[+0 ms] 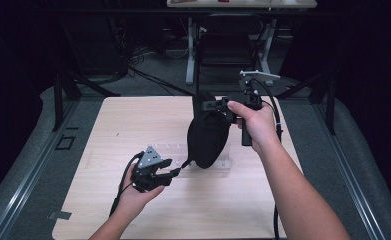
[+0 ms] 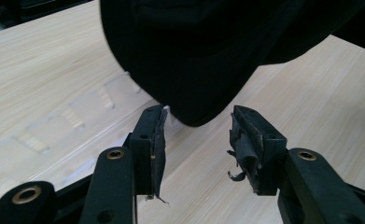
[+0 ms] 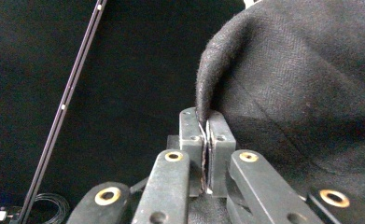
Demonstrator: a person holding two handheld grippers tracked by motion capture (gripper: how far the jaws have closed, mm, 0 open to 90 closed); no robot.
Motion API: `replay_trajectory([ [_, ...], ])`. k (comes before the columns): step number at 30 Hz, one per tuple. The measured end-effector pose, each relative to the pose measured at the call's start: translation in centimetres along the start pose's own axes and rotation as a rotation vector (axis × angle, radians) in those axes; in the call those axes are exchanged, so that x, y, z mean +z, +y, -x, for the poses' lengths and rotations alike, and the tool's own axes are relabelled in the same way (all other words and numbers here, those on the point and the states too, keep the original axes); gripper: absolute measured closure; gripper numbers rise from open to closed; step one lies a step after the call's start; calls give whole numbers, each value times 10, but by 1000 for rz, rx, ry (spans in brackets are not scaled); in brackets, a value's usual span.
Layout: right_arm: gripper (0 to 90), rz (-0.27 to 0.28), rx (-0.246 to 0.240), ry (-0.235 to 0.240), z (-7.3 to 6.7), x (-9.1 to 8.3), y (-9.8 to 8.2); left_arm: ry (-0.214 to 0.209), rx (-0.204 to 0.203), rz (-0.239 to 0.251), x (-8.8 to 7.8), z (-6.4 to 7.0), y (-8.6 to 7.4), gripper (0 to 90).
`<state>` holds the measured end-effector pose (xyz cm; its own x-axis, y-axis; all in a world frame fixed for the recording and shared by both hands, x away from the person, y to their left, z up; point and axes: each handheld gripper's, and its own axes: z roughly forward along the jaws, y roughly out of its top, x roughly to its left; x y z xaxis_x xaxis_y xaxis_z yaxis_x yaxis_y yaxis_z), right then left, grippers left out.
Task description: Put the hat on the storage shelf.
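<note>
1. Right gripper (image 1: 218,105), centre-right of the high view, held up off the table in the person's right hand (image 1: 255,125). Its jaws are pressed together on the upper edge of a black cloth item (image 1: 208,135). In the right gripper view the woven hem is pinched between the two jaw tips at frame centre, and the fabric bulges away to the upper right.

2. The black cloth item hangs down from that pinch. Its rounded lower end sits at or just above the table (image 1: 133,125), around the middle of the high view. Whether it touches the wood I cannot tell.

3. Left gripper (image 1: 175,171), lower centre-left of the high view, in the person's left hand (image 1: 138,192). Jaws spread, nothing between them. In the left gripper view the tips flank the cloth's lower rounded end, which is just beyond them at upper centre; contact not clear.

4. A clear plastic strip (image 2: 54,126) lies flat on the wood under and left of the cloth.

5. Table: pale wood, with dark floor around it. A chair (image 1: 225,45) stands beyond the far edge, top centre of frame.
</note>
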<state>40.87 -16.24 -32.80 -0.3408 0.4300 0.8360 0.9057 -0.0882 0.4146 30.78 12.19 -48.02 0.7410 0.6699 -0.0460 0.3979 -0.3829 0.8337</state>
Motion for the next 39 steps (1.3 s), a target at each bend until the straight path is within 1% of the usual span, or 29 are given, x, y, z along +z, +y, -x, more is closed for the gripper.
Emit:
replay_trajectory([
  [6,878,-4,0,6,-1,3,0,-7,33,-5,7,10,10,552],
  [9,877,-5,1,9,-2,4,0,-5,44,-11,10,13,15,581],
  [10,877,-5,2,9,-2,5,0,2,50,-14,12,14,16,598],
  [13,876,-5,0,12,-2,6,0,29,73,-34,14,16,17,729],
  [14,875,-7,-1,13,-2,6,0,45,91,-31,15,17,16,780],
  [15,875,-7,-1,13,-2,6,0,45,91,-31,15,17,16,795],
  [17,872,-5,-3,13,-2,6,-1,68,128,-30,15,20,15,813],
  [19,870,0,2,18,-3,7,-2,80,148,-36,15,22,14,820],
  [20,868,-8,-2,22,-2,7,-2,83,153,-37,15,22,14,825],
  [23,854,-7,-12,24,-3,7,-4,84,154,-35,15,22,13,832],
  [24,833,-1,-17,26,-4,7,-4,84,156,-37,14,21,13,833],
  [28,826,2,-29,21,-5,5,-5,77,155,-29,14,19,12,834],
  [30,806,9,-32,31,-6,3,-6,76,164,-26,14,19,12,837],
  [35,802,6,-37,43,-9,0,-7,77,163,-25,13,17,11,842],
  [36,800,4,-53,25,-11,-3,-8,79,160,-30,13,16,11,847],
  [39,799,10,-58,19,-12,-6,-8,88,148,-39,12,12,8,852],
])
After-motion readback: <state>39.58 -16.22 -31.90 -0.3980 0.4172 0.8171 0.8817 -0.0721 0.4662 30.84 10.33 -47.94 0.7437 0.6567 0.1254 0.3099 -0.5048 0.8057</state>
